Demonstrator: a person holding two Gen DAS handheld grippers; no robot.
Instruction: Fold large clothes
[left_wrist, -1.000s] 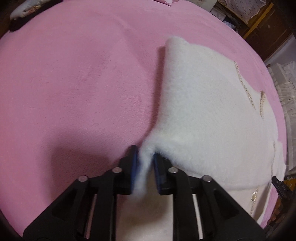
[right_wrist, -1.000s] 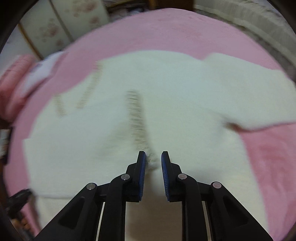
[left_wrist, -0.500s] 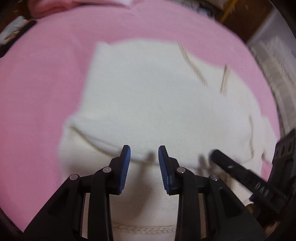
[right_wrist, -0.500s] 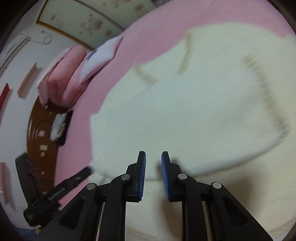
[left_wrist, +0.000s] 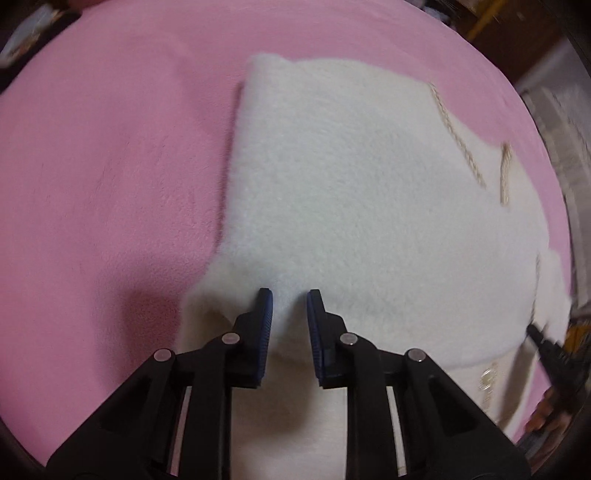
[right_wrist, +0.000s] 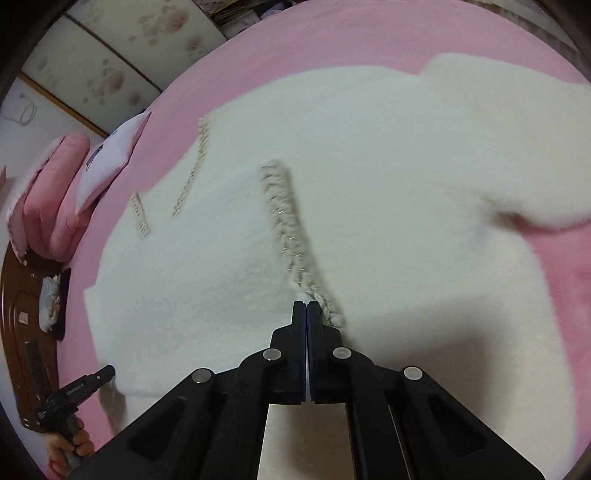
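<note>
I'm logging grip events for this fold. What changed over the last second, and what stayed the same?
The left gripper, clamped on a fold of the sweater a second ago, has let go and now hovers open over it. The right gripper, open before, has shut on the sweater beside the braided trim. The sweater stays spread on the pink blanket, left sleeve folded in.

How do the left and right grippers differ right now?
The left gripper stands open, with white fleece garment showing between its fingers; the right gripper is shut on the garment beside its braided trim. Left sits at a folded edge near the pink blanket; right is mid-garment. Both have blue pads.
</note>
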